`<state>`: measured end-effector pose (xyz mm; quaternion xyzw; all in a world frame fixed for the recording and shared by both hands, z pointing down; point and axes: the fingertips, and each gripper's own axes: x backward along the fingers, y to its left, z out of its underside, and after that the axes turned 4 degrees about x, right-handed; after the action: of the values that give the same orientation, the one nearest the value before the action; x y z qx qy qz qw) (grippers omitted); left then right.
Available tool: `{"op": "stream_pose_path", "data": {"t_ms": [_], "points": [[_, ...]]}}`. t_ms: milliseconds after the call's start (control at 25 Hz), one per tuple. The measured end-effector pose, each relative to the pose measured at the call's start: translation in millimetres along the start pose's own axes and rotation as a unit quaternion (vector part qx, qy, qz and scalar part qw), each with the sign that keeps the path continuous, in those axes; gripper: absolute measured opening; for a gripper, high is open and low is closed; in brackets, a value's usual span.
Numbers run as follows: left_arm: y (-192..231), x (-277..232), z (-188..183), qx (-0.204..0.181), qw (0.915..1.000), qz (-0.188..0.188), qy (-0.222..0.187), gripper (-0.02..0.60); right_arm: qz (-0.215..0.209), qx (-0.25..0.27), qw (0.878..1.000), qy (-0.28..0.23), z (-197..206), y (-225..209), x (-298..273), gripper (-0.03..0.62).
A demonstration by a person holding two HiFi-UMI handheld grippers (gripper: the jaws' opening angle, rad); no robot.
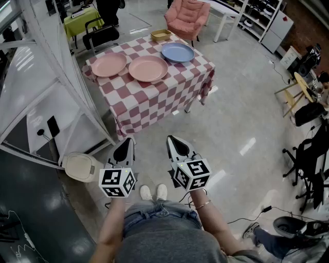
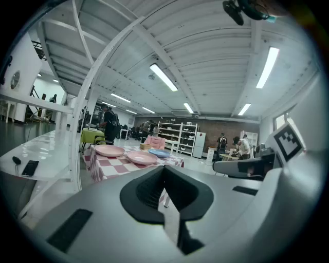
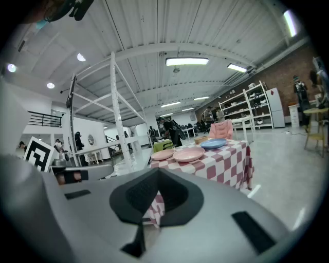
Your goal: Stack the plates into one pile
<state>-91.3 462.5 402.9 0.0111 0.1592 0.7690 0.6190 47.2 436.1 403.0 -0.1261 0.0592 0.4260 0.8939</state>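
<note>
Three plates lie apart on a table [image 1: 154, 100] with a red-and-white check cloth: a pink plate [image 1: 109, 64] at the left, a second pink plate [image 1: 148, 68] in the middle, and a blue plate [image 1: 178, 52] at the back right. Both grippers hang well short of the table, close to the person's body above the floor. My left gripper [image 1: 125, 141] and my right gripper [image 1: 175, 139] are shut and hold nothing. The left gripper view has the same plates far off, pink [image 2: 109, 150], pink [image 2: 142, 157] and blue [image 2: 159, 153]. In the right gripper view they are small too, with the blue plate [image 3: 214, 144] rightmost.
A small yellow tray [image 1: 161, 35] sits at the table's far edge. A pink armchair [image 1: 187, 15] stands behind the table, a black chair [image 1: 100, 36] to its back left. A white metal frame [image 1: 67, 77] runs along the left, with a beige round object [image 1: 82, 166] on the floor beside it.
</note>
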Motion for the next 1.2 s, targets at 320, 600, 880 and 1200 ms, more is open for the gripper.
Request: {"op": "stream_pose_path", "data": {"t_ms": [320, 600, 880, 1200], "points": [[-4.1, -0.6, -4.3, 0.016, 0.9999, -0.003, -0.007, 0.015, 0.000, -0.006, 1.000, -0.013, -4.9, -5.7, 4.9, 0.009], [-5.2, -8.0, -2.5, 0.017, 0.9998, -0.008, -0.005, 0.015, -0.011, -0.033, 0.999, -0.020, -6.6, -15.9, 3.6, 0.009], [-9.0, -18.4, -1.6, 0.000, 0.9999, -0.015, -0.007, 0.015, -0.023, -0.030, 0.999, -0.022, -8.4, -31.8, 0.7, 0.009], [-12.9, -27.2, -2.4, -0.006, 0.9991, -0.040, -0.011, 0.015, -0.041, -0.023, 0.999, -0.021, -14.2, -45.2, -0.6, 0.009]]}}
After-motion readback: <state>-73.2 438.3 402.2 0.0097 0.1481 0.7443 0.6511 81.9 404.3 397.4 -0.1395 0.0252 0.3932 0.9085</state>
